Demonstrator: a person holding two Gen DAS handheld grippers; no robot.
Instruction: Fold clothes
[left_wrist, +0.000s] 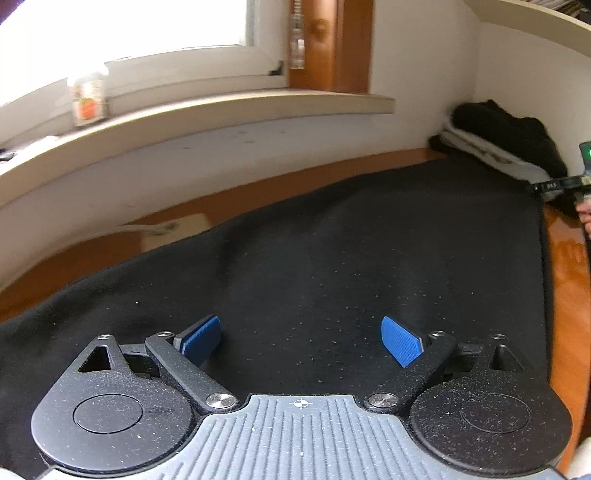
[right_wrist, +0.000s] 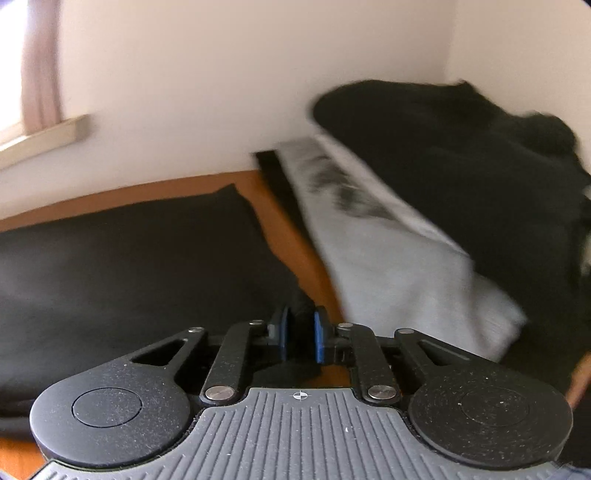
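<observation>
A black garment lies spread flat on the wooden table. My left gripper is open just above its near part, blue pads wide apart with nothing between them. In the right wrist view the same black garment fills the left side. My right gripper is shut on a bunched corner of that garment at its right edge. The right gripper's body also shows at the right edge of the left wrist view.
A pile of clothes, black over light grey, sits in the table's far right corner against the wall; it also shows in the left wrist view. A window sill with a jar runs along the back. A white cable and pad lie behind the garment.
</observation>
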